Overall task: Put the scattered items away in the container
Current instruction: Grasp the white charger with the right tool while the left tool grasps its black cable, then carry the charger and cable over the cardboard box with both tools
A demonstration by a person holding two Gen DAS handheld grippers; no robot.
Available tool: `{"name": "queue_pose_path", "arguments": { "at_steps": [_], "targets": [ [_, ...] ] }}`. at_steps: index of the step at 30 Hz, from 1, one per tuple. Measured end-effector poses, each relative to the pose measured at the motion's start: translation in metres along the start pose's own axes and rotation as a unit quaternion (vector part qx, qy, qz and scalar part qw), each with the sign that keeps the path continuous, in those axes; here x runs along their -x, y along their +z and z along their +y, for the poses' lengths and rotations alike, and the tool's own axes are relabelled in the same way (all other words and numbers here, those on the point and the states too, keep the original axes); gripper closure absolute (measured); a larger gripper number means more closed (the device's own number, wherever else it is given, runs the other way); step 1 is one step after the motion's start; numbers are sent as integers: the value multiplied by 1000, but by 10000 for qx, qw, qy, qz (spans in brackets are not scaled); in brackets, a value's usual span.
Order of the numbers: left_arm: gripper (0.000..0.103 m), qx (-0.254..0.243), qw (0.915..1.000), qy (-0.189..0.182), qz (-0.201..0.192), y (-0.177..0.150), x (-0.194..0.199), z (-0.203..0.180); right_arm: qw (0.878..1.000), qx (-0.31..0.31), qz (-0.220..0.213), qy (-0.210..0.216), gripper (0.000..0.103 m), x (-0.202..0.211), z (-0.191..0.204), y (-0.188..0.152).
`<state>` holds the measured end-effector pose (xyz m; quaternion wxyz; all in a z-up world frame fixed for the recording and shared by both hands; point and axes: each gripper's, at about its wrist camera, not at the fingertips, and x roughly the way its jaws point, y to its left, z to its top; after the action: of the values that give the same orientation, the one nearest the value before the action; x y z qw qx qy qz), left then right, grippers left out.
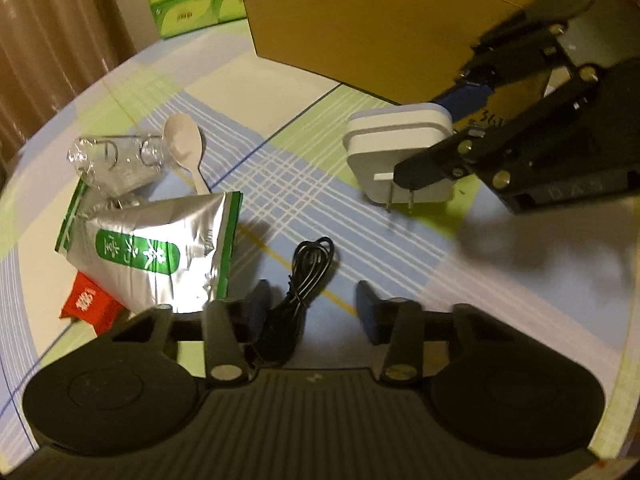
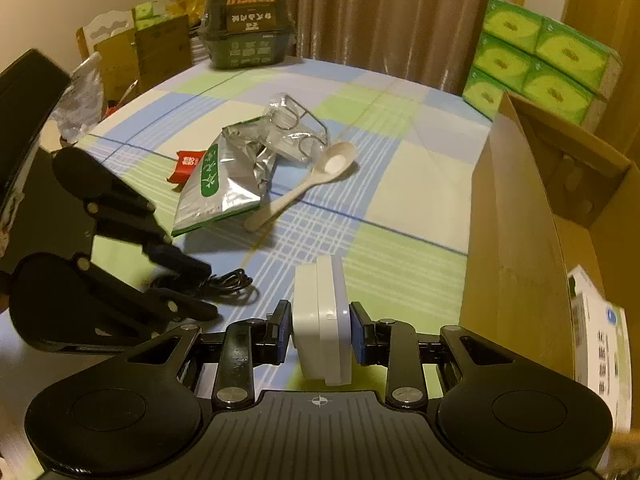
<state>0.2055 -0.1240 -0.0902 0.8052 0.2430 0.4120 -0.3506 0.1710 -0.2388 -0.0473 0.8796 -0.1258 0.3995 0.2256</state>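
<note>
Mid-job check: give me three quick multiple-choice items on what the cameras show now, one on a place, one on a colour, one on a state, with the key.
1. Where does the spoon lie?
A. Inside the cardboard box
B. On the checked cloth beside the silver pouch
C. On the stacked tissue packs

2. What colour is the cable between the left gripper's fingers?
A. Black
B. White
C. Red

3. What is the state of the right gripper?
A. Open and empty
B. Shut on the spoon
C. Shut on the white charger

Key: 1 B, the spoon rests on the cloth by the pouch, outside the box. 2 A, the coiled cable is black. 3 C, both pads press the sides of the charger, prongs visible in the left wrist view.
</note>
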Motion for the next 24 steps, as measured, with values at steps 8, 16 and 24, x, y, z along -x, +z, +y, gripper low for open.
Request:
{"name": "queue_pose_path", "arguments": {
  "at_steps": [8, 16, 24],
  "targets": [
    [93, 660, 9976, -199, 56, -18, 21, -16, 9998, -186, 33, 73, 75, 15, 4, -22],
    [92, 769, 9970, -21, 31, -25, 29, -32, 10000, -55, 68, -24, 75, 12, 7, -27],
    [92, 785, 9969, -21, 74, -24, 26, -33, 9999, -122, 51, -32, 75, 13, 8, -26]
  ]
}}
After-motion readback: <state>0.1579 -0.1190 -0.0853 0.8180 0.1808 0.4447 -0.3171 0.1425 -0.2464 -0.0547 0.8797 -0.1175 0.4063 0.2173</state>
